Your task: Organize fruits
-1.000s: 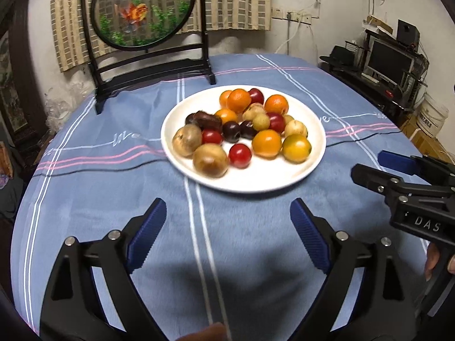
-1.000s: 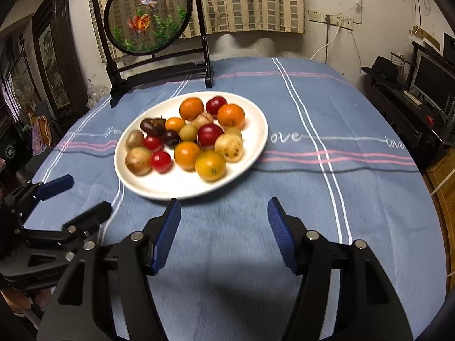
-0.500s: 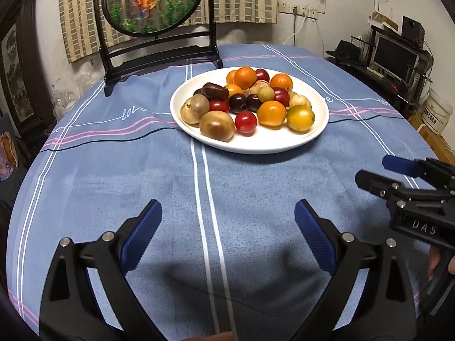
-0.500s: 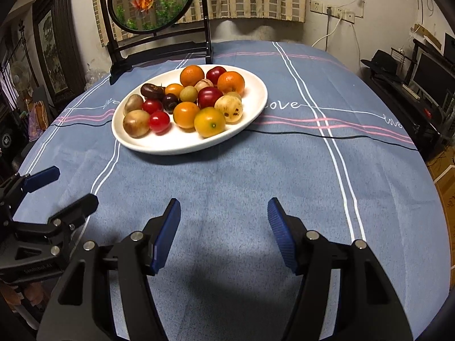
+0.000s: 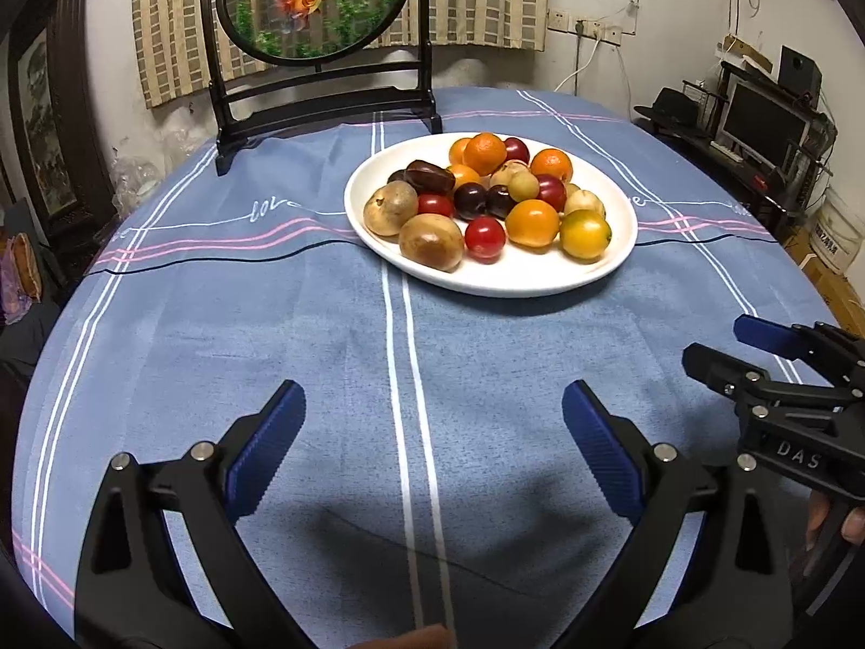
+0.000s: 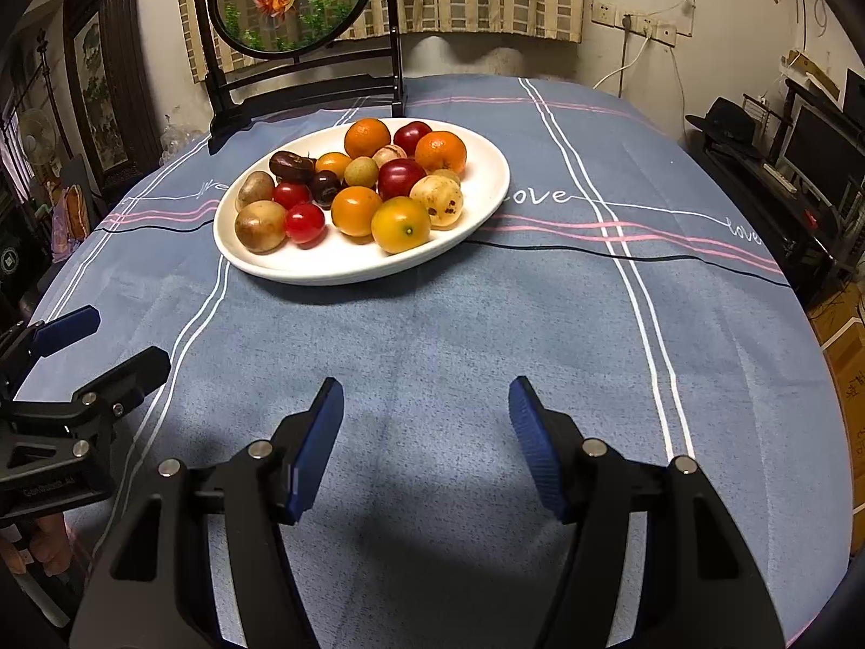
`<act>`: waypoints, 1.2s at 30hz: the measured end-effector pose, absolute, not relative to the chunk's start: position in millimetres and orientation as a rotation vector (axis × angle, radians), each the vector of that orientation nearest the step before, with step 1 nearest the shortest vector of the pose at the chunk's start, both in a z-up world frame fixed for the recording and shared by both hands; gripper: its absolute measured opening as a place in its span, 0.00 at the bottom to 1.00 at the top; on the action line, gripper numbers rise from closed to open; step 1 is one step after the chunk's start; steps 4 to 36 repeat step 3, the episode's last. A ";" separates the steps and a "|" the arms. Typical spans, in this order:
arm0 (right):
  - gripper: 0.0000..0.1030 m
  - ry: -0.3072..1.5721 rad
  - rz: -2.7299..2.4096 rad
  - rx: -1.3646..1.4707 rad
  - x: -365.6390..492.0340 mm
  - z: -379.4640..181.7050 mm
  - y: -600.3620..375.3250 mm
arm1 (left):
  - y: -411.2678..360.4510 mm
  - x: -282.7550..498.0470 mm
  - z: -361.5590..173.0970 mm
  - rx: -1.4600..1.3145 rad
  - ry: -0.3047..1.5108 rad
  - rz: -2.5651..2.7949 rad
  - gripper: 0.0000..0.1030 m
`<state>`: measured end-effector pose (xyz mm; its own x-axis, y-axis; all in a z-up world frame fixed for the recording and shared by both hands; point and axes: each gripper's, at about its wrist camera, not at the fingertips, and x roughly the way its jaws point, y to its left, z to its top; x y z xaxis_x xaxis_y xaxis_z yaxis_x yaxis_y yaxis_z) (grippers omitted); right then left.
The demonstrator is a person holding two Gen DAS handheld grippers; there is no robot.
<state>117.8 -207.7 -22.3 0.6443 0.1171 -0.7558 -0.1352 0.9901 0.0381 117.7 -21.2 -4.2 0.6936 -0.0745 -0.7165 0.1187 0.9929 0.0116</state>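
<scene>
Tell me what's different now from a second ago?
The left gripper has just been opening its jaws a bit wider, with nothing between them. Both cameras tipped, so the white plate sits higher in both views. The right gripper stayed open and empty. No fruit was touched; all of it stays on the plate.

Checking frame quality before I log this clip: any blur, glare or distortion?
Left wrist view: sharp, strong fisheye bending, black corners, gripper shadow on the tablecloth. Right wrist view: equally sharp, small highlights on the fruit, soft shadow under the white plate.
</scene>
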 end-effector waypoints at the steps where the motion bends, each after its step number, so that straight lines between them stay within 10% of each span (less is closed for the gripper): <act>1: 0.62 0.861 0.143 -0.024 117.9 -22.4 -208.0 | -20.9 117.3 -3.9 0.059 0.794 -0.100 0.95; 36: 0.62 0.863 0.143 -0.024 117.8 -22.5 -207.9 | -18.9 117.6 -3.0 0.047 0.796 -0.095 0.95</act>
